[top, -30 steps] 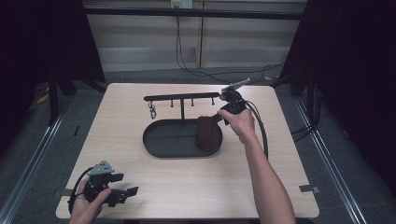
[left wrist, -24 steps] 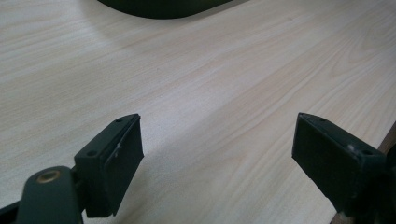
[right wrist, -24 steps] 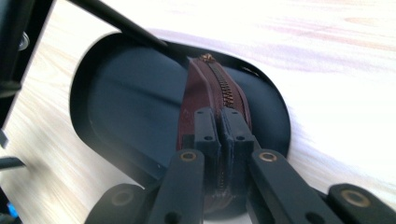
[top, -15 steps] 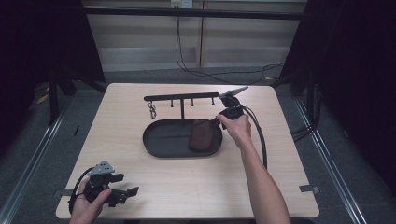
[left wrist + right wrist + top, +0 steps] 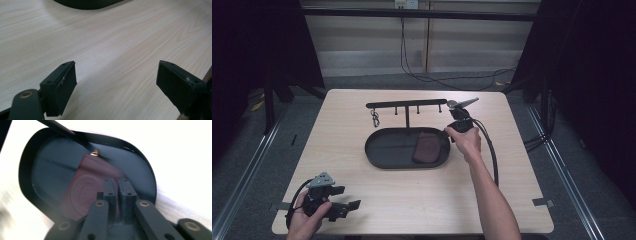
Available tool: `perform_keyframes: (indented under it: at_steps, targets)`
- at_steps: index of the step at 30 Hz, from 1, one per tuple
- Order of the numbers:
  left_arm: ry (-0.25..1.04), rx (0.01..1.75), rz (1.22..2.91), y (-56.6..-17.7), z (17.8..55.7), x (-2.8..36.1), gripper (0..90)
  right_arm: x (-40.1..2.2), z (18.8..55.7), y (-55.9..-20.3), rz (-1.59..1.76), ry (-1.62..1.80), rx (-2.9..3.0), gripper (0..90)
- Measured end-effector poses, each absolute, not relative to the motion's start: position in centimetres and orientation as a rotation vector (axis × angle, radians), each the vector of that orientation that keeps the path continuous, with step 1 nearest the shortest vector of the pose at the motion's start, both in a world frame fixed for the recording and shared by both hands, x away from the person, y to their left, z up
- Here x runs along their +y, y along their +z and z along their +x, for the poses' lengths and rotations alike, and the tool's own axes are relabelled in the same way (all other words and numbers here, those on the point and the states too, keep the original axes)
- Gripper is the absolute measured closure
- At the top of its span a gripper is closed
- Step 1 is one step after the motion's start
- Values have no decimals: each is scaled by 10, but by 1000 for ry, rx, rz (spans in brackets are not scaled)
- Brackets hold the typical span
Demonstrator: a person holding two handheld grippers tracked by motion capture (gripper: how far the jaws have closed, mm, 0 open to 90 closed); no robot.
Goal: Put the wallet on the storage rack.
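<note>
A maroon leather pouch (image 5: 427,147) lies flat in the right half of the black oval tray (image 5: 382,150). My right gripper (image 5: 444,141) reaches down to the pouch's right edge. In the right gripper view its jaws (image 5: 117,180) stand almost together over the near end of the pouch (image 5: 92,182), which has a small brass ring (image 5: 95,152) at its far end. The jaws have just been opening a little and still pinch the pouch's edge. My left gripper (image 5: 354,205) rests near the table's front left corner, with its jaws (image 5: 116,72) wide apart over bare wood.
A black rack with pegs (image 5: 407,105) stands just behind the tray, and a small key ring (image 5: 375,119) hangs from its left end. The right gripper's cable (image 5: 489,150) trails over the table to the right of the arm. The table's front edge runs close by the left hand.
The right gripper has come down with the pouch, which hung upright over the tray a second ago and now lies flat in it. The left gripper has not moved.
</note>
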State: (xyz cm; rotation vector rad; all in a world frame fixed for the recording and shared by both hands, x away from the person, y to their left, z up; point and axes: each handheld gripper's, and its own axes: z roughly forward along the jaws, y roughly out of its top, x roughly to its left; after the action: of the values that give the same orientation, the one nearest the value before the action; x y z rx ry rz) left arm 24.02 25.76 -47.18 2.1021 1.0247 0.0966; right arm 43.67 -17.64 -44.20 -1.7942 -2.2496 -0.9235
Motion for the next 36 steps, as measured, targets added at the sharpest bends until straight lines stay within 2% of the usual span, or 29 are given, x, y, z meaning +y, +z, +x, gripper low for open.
perform_keyframes:
  at_steps: [7,11,14,17,21,30,36]
  targets:
    - [96,1031,2091,-471,240,258,163,-179,433,-437,-1791,-967,-2282,755]
    - [96,1030,2096,-471,241,258,163,-178,430,-435,-1760,-1041,-2308,648]
    - [96,1031,2096,-472,241,258,163,-178,429,-432,-1744,-1051,-2336,522]
    - [97,1038,2093,-471,242,260,163,-182,425,-429,-1725,-1089,-2343,433]
    - [98,1048,2087,-472,242,260,163,-187,419,-423,-1714,-1127,-2334,341]
    - [97,1054,2083,-472,242,261,163,-197,401,-411,-1693,-1199,-2363,218]
    - [98,1057,2088,-472,242,260,163,-207,384,-409,-1714,-1240,-2373,178]
